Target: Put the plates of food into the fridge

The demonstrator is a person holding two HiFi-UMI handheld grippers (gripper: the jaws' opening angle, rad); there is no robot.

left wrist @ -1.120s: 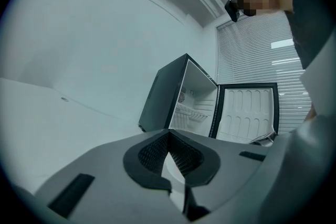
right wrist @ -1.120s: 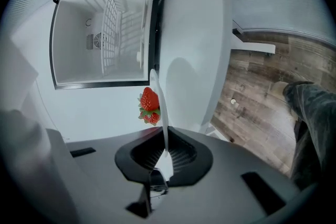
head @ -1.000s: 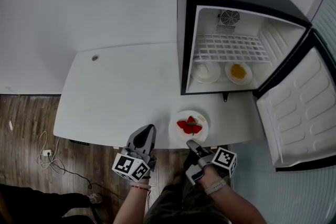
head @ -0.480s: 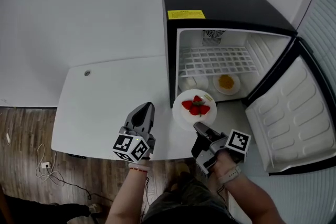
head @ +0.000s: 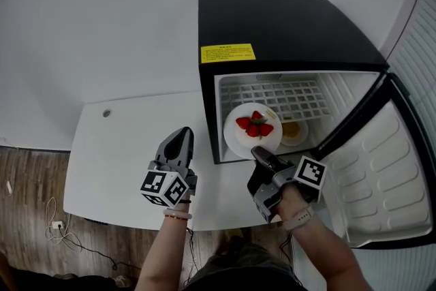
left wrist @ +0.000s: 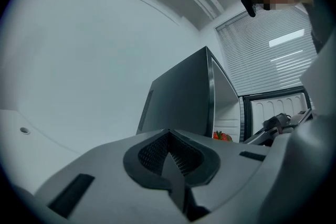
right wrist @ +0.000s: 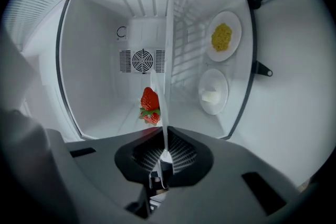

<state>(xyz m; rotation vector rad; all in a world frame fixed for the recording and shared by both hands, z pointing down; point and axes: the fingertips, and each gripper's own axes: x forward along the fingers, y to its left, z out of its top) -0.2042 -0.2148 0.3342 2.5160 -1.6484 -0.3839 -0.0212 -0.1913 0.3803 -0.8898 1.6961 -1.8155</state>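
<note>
At the fridge mouth, right gripper (head: 259,153) is clamped on the near rim of the plate (head: 253,138). Its jaws are almost together with the thin rim pinched between them. Right gripper view shows the plate edge-on, running straight out from the jaws. Strawberries (head: 255,125) sit mid-plate.

Plate is in the air, off the table (head: 122,146), in front of the left half of the fridge (head: 286,24) opening. Cannot tell if it has crossed the sill.

Behind it on the fridge floor are two more plates, close but apart: a plate of yellow food (right wrist: 222,36) toward the right wall and a plate with white food (right wrist: 212,93) to its left. Head view shows only the yellow one; the held plate hides the white one. Wire shelf (head: 289,95) runs above them, fan (right wrist: 142,60) in the back wall. Door (head: 381,160) is swung wide to the right. Fridge stands on the table's right end.

Left gripper (head: 181,136) hangs over the table's front part, left of the fridge. Its jaws are closed with nothing in them, pointing toward the fridge's side wall.
</note>
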